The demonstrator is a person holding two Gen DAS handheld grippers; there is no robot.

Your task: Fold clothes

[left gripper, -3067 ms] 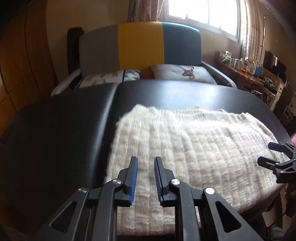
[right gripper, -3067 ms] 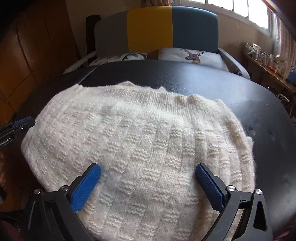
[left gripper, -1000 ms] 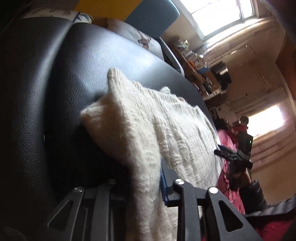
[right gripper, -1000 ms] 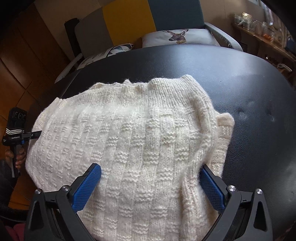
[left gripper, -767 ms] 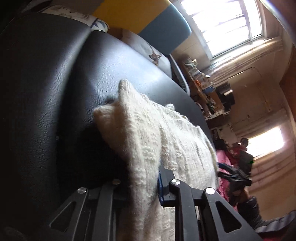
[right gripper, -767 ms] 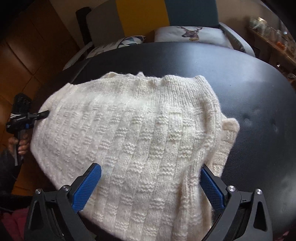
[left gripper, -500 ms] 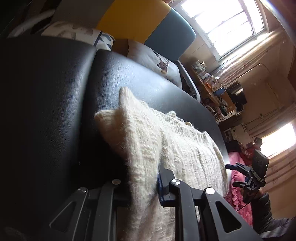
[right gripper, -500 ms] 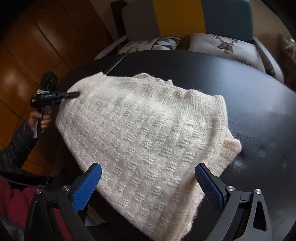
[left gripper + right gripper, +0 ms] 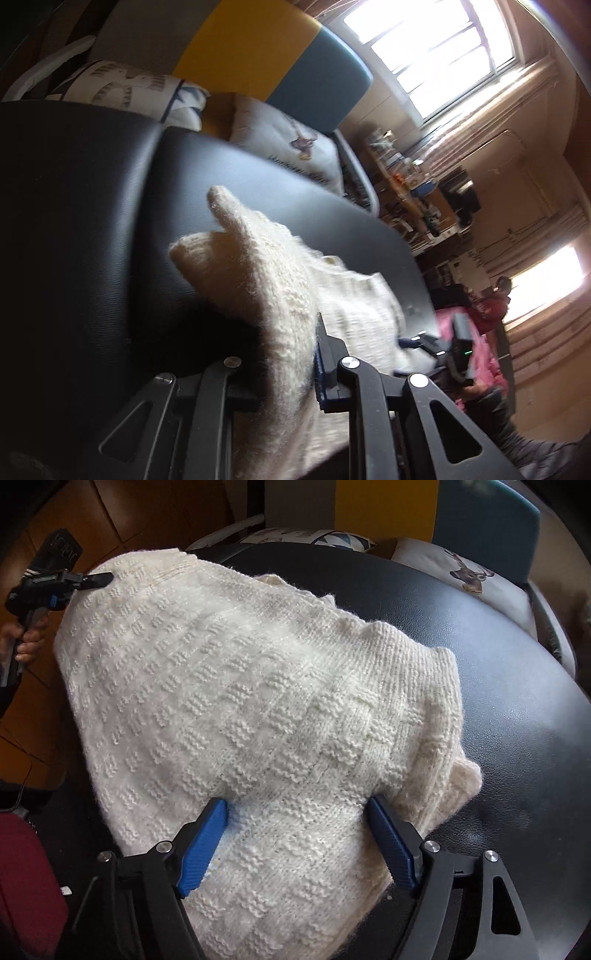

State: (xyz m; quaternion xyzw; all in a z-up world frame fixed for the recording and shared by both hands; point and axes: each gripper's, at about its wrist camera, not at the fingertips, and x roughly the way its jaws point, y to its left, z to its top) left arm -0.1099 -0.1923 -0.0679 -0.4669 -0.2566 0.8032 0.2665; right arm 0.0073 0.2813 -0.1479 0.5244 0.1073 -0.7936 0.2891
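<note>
Now the left gripper (image 9: 291, 354), clamped on the sweater (image 9: 258, 701), has lifted its edge (fold underway); right gripper (image 9: 297, 834) wide.

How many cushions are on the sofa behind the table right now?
2. A patterned cushion lies toward the sofa's grey-and-yellow end; the deer-print cushion sits by the teal end. The sweater may hide others.

A cream knitted sweater (image 9: 258, 686) lies on the black padded table (image 9: 517, 709).
</note>
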